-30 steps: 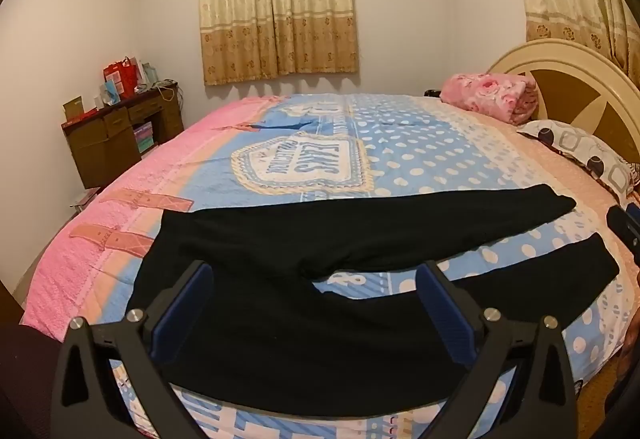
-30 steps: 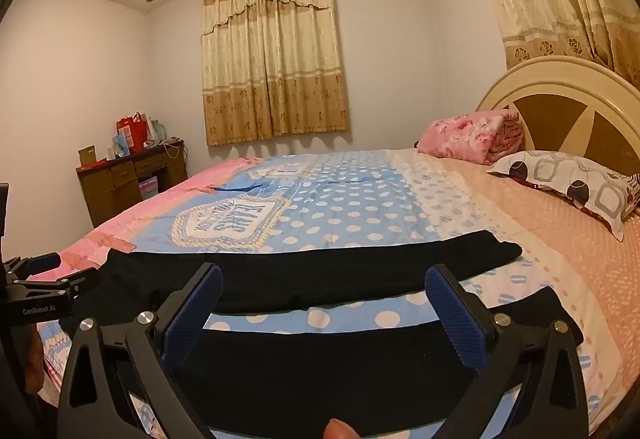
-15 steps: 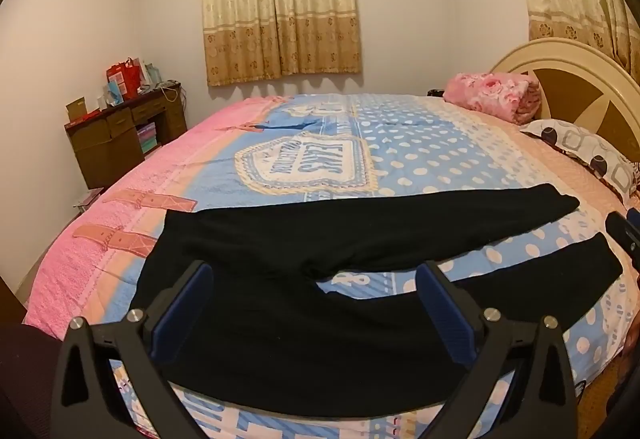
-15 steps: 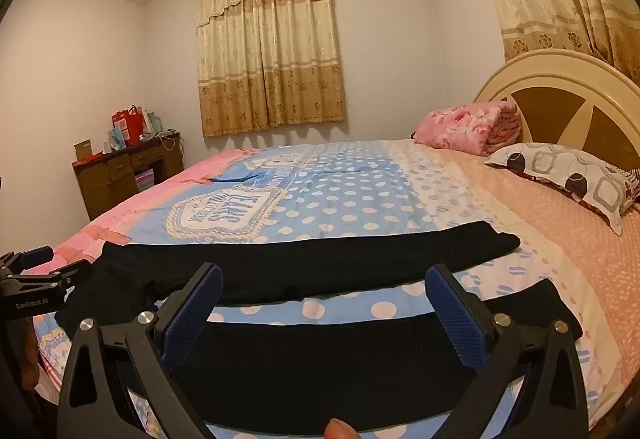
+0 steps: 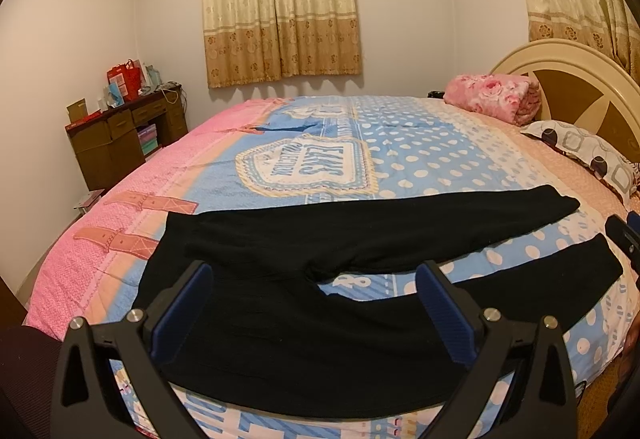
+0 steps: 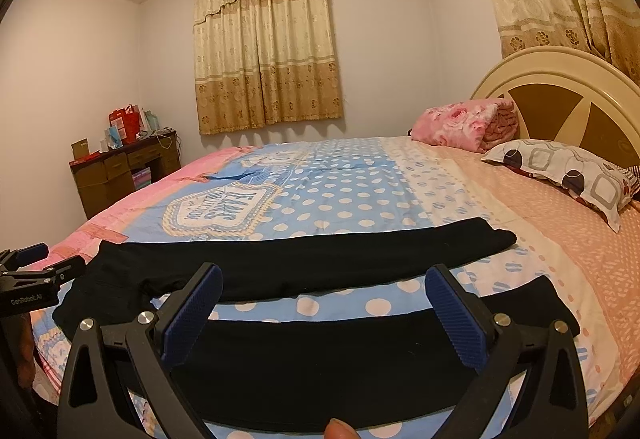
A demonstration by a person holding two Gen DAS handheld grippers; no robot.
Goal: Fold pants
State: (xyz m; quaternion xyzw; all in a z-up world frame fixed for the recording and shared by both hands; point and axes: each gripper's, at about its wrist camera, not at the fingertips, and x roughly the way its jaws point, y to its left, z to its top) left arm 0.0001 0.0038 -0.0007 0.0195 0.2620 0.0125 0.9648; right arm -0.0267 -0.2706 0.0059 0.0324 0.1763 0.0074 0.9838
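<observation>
Black pants [image 5: 320, 303] lie flat across the lower frame on the bed [image 5: 420, 155], legs spread for folding; left tool [image 5: 316, 303] and right tool [image 6: 326, 303] hover wide, empty.

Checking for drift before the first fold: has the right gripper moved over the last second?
Yes. The right gripper has dipped or tilted downward: in its view the curtain and headboard sit lower than half a second ago, reversing an earlier rise.

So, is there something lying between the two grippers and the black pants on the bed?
Nothing visible. The left gripper and right gripper both hang open just above the pants, which lie flat and uncovered on the bed.
</observation>
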